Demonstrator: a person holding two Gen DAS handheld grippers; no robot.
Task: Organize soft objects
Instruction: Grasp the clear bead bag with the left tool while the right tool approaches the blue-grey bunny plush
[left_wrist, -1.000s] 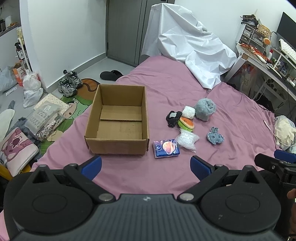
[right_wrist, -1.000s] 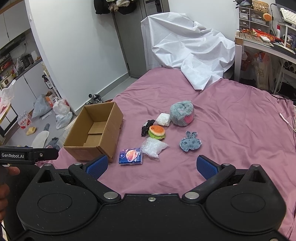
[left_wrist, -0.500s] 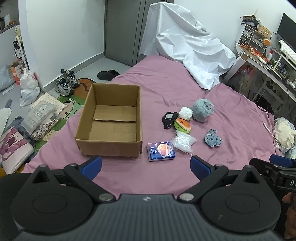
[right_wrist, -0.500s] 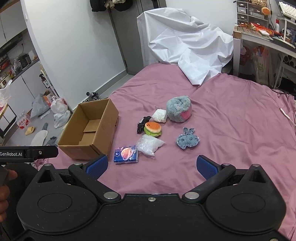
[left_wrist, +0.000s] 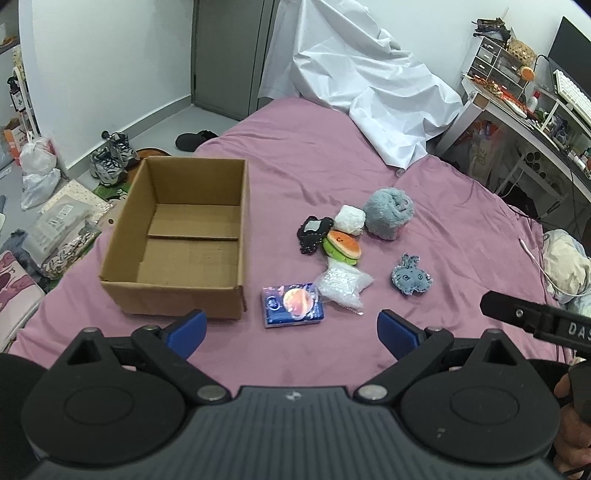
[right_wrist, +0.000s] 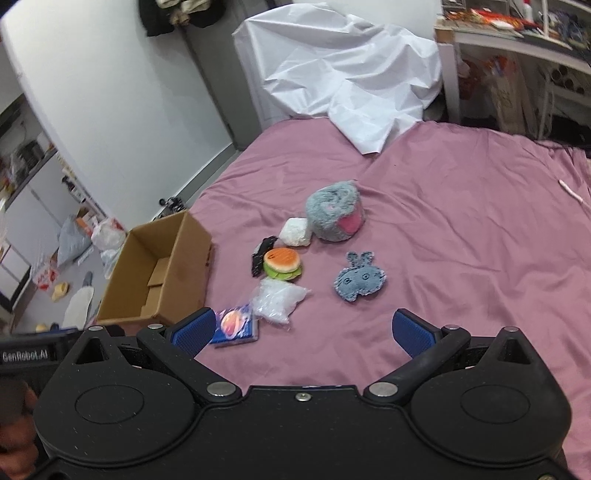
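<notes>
Both tongs (left_wrist: 291, 326) (right_wrist: 304, 330) have neared fuzzy plush toys (right_wrist: 334, 212) beside cardboard box (left_wrist: 184, 236).

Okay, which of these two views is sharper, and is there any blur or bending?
Left wrist view: crisp, the cardboard box edges clean, though the fisheye bows the walls. Right wrist view: softer, smeared with motion blur, especially around the white sheet and the desk.

I am looking into a home bedroom. Ahead of the jaws lies a bed with a pink sheet (left_wrist: 295, 162). Far ahead a white cloth (left_wrist: 354, 85) covers something. To the left, sneakers (left_wrist: 110, 157) and bags stand on the floor; to the right is a cluttered desk (left_wrist: 524, 107).
</notes>
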